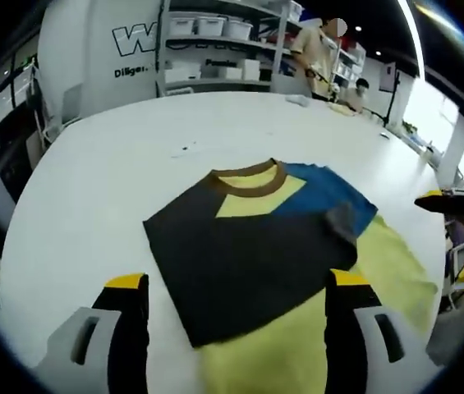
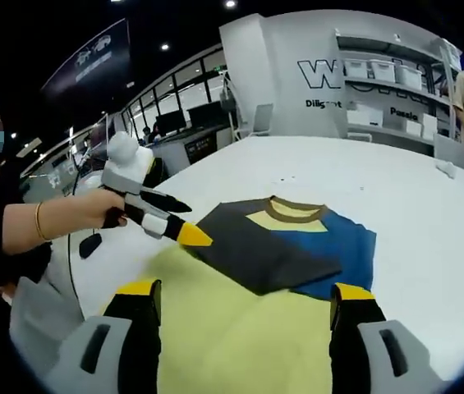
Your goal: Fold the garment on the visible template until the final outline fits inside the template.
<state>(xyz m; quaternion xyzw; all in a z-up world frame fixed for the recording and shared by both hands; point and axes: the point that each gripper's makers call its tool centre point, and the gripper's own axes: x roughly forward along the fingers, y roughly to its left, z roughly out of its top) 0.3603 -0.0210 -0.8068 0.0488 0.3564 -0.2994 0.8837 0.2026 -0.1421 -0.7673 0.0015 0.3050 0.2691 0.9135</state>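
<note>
Soft, light cloth: the shirt [image 1: 256,254] lies partly folded on the white table [image 1: 92,205], half over the yellow template [image 1: 396,263]. Left gripper [image 1: 240,320] and right gripper [image 2: 248,328] both stand wide, empty. Best gripped by hem corners; likely to slip and crease.

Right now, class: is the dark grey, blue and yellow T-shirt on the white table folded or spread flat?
Partly folded. The T-shirt has its dark grey side flapped over the blue part; its yellow lower half lies spread on the table.
</note>
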